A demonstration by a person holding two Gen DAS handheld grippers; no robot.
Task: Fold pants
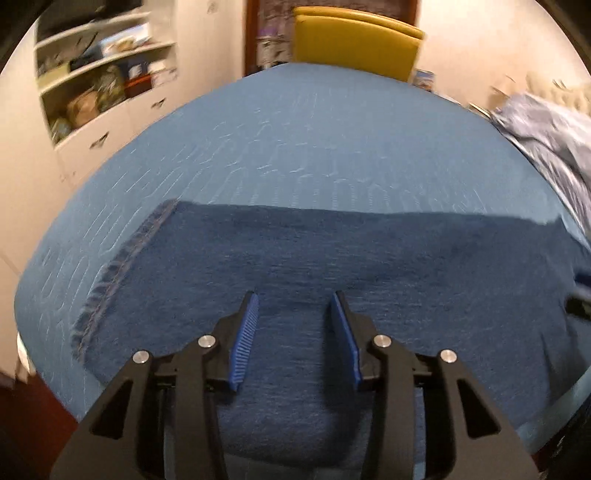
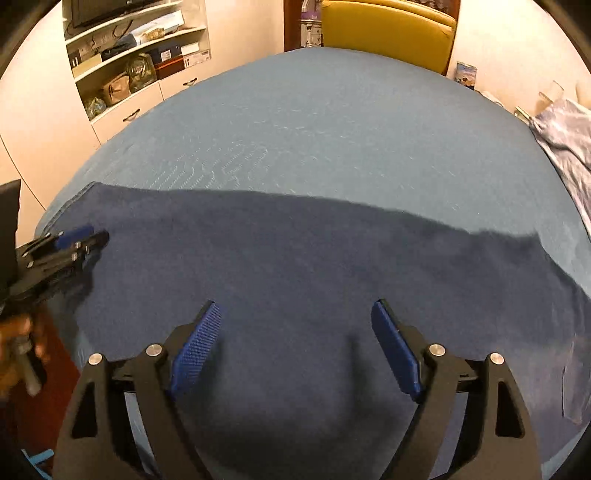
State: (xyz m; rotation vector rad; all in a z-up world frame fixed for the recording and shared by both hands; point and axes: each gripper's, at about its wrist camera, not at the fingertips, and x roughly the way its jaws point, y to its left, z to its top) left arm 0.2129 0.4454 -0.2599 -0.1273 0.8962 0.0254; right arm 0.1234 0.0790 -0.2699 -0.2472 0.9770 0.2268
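Dark blue pants (image 1: 332, 266) lie flat across the near half of a table covered with a lighter blue cloth (image 1: 314, 140); the far edge of the pants runs as a nearly straight line across both views. A stitched hem or seam (image 1: 122, 266) runs diagonally along the pants' left end in the left wrist view, close to the table's left edge. Left gripper (image 1: 293, 306) sits low over the fabric near that left end, jaws spread with a moderate gap, nothing between the ribbed blue pads (image 1: 243, 343); whether the tips touch the cloth cannot be told. Right gripper (image 2: 295, 314) is over the middle-right portion of the pants, jaws spread wider, also holding nothing. In the right wrist view the left gripper (image 2: 79, 236) appears at the left edge, seen from the side above the pants' left end, held by a blurred hand (image 2: 18, 347). The pants' right end (image 2: 554, 295) reaches toward the right side of the table, with some paler fabric showing at the near right. A yellow chair (image 2: 388, 29) stands at the far side of the table. White shelves (image 2: 136, 48) with assorted items fill the wall at far left. A crumpled pale blue-white cloth (image 2: 565, 140) lies at the table's right edge, well apart from the pants.
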